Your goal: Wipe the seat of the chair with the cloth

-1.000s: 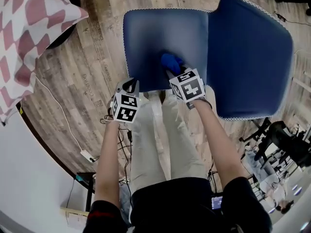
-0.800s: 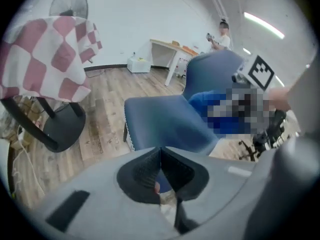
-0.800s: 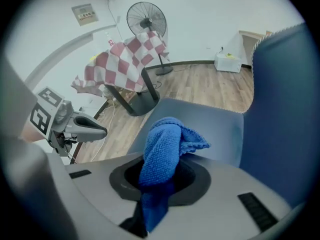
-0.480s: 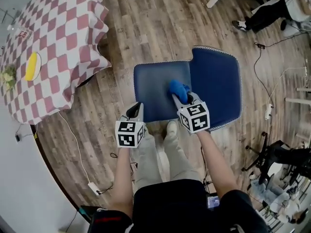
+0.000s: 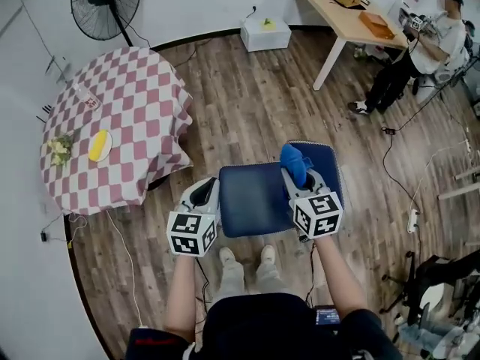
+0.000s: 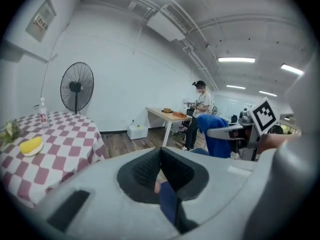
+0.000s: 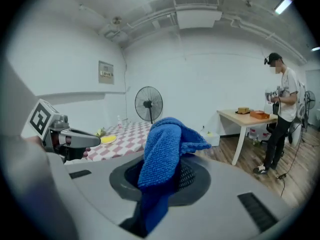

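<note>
The blue chair stands on the wood floor straight below me, its seat (image 5: 251, 199) between the two grippers and its backrest (image 5: 330, 172) to the right. My right gripper (image 5: 298, 177) is shut on a blue cloth (image 5: 293, 162), held up in the air above the chair's right side. In the right gripper view the cloth (image 7: 162, 151) bulges out of the shut right gripper (image 7: 165, 181) and hangs down. My left gripper (image 5: 207, 193) hovers over the seat's left edge. In its own view the left gripper (image 6: 161, 171) is shut with nothing in it.
A round table with a red-checked cover (image 5: 120, 118) holds a yellow item (image 5: 99, 145) at the left. A standing fan (image 5: 105, 2) is behind it. At the back stand a white box (image 5: 266, 32), a wooden table (image 5: 341, 13) and a person (image 5: 420, 43). Cables (image 5: 124, 253) lie on the floor.
Both grippers have risen high off the chair, the cloth going up with the right one off the seat. The chair now looks small and far below, and much more of the room shows.
</note>
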### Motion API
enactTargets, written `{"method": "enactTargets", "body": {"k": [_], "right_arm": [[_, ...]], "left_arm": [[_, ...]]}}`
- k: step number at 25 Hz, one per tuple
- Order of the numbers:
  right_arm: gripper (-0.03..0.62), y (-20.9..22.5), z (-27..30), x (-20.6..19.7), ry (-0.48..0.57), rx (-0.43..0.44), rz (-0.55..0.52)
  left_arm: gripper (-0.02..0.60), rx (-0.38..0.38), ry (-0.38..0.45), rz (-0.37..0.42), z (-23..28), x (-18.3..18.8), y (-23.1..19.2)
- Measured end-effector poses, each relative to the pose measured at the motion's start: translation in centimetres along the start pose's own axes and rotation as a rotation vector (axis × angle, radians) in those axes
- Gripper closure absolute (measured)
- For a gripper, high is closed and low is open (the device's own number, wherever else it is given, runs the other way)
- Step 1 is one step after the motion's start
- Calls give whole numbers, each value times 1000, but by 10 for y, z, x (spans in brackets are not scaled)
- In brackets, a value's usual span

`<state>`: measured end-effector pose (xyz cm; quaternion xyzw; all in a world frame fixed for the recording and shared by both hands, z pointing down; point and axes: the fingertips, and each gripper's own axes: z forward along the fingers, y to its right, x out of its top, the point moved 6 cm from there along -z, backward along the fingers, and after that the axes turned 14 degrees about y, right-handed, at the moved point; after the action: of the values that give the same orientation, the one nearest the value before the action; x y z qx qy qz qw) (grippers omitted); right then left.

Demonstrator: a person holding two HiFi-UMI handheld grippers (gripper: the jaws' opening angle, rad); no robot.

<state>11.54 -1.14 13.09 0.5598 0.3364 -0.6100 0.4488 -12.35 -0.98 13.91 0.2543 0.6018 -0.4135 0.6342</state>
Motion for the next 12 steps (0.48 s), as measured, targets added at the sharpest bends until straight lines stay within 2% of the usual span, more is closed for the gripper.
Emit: {"method": "enactTargets", "body": {"k": [6, 9, 12], "right_arm": [[537, -15, -32, 86, 137, 29, -72], [536, -25, -46, 121, 191, 51, -100], [537, -25, -58, 153, 257, 48, -113]], "left_arm": [[563, 19, 148, 60, -29, 93, 29], [564, 23, 202, 78, -40, 121, 40], [564, 35, 221, 116, -46, 142, 54]]}}
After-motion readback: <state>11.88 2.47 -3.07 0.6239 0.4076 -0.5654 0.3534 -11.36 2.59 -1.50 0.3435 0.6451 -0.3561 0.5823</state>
